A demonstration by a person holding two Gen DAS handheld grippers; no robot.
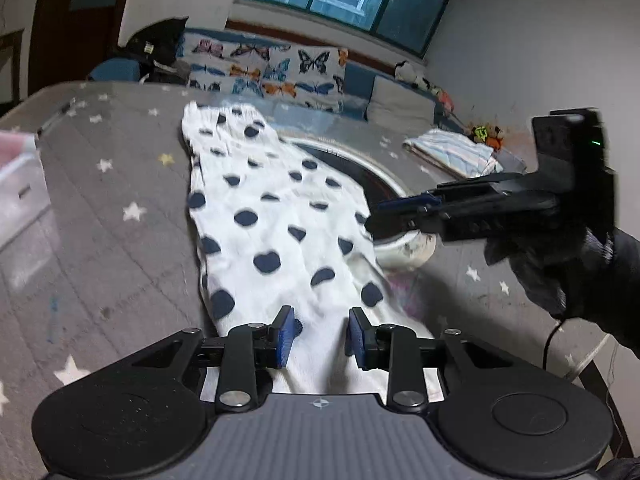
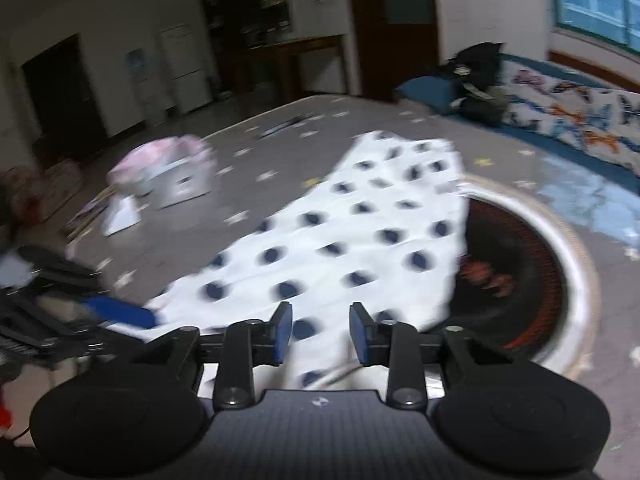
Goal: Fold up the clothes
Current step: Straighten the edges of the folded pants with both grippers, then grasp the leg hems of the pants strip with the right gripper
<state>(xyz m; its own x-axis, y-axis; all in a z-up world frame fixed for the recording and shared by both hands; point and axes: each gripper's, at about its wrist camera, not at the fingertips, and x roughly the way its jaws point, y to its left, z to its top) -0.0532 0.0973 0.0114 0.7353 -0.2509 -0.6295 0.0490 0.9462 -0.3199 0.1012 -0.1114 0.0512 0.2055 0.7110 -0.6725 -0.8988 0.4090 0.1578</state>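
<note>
A white garment with dark blue dots [image 1: 276,216] lies stretched lengthwise on a grey star-patterned surface [image 1: 120,208]. Its near end runs under my left gripper [image 1: 322,336], which is open with cloth showing between the blue pads. My right gripper [image 1: 376,216] comes in from the right at the garment's right edge, held by a dark-sleeved hand [image 1: 580,272]. In the right wrist view the right gripper [image 2: 320,334] is open over the same garment [image 2: 360,240], near its close edge. The left gripper [image 2: 132,314] shows blurred at the left, beside the cloth's corner.
A round recessed dish with a pale rim [image 2: 580,264] sits in the surface, partly under the garment's right side. A folded striped cloth [image 1: 452,152] lies at the back right. A white box [image 2: 176,176] stands to the left. A butterfly-print cushion [image 1: 272,68] lines the far edge.
</note>
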